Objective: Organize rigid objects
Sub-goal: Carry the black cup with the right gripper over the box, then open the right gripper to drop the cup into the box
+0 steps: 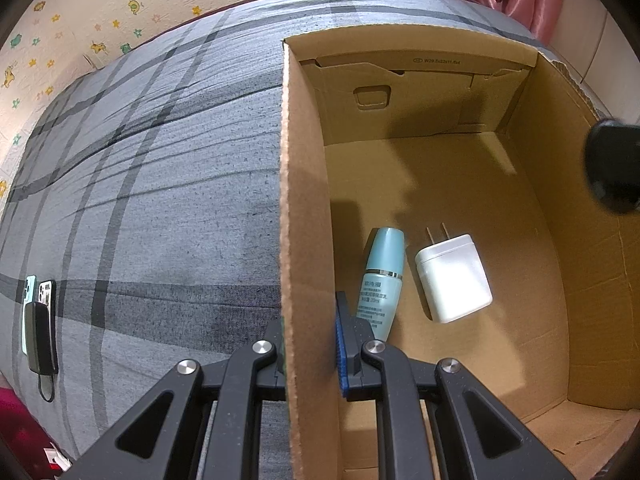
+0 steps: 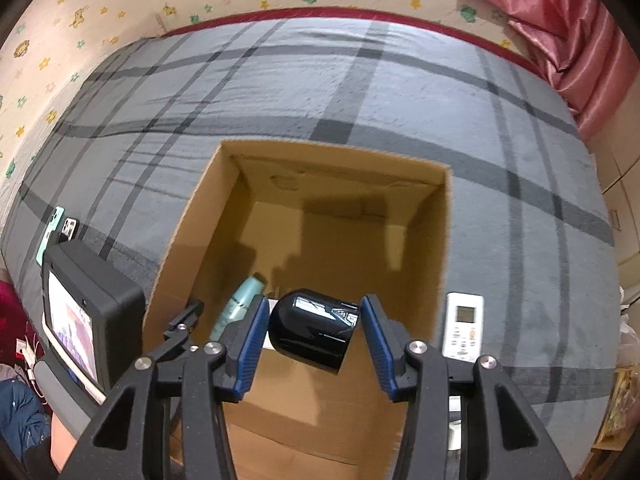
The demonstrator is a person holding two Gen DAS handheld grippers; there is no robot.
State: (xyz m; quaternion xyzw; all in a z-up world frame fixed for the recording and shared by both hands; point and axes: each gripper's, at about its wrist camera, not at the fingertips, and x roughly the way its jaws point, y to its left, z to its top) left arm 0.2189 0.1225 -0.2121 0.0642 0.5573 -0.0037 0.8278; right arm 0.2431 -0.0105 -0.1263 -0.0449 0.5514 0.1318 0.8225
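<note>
— Nearest to us, the right tongs (image 2: 314, 340) sit above the near end of the box (image 2: 440, 240), with a black cap-like thing (image 2: 310, 328) between their blue pads. Spread or pinching?

— Hard to call. The left pad looks to touch it; on the right I see a sliver of gap. I'd say I cannot tell whether it's held or just let go.

— How does it lie?

— On its side, long axis running across from pad to pad, rounded end left, open end right. Straight below is bare box floor, so the drop is plainly down.

— And the left tongs (image 1: 310, 356)?

— Pressed on the box's left wall, one finger outside, one inside, steadying it. The right hand is the one over the spot.

— What's in there already?

— A teal bottle (image 1: 380, 280) and a white charger (image 1: 454, 278), side by side, near the left wall.

— Outside?

— A remote (image 2: 464, 326) just right of the box, on a grey plaid bed (image 2: 360, 92). Phones (image 1: 38, 300) far left. Cartoon-print wall, pink curtain (image 2: 560, 32).
</note>
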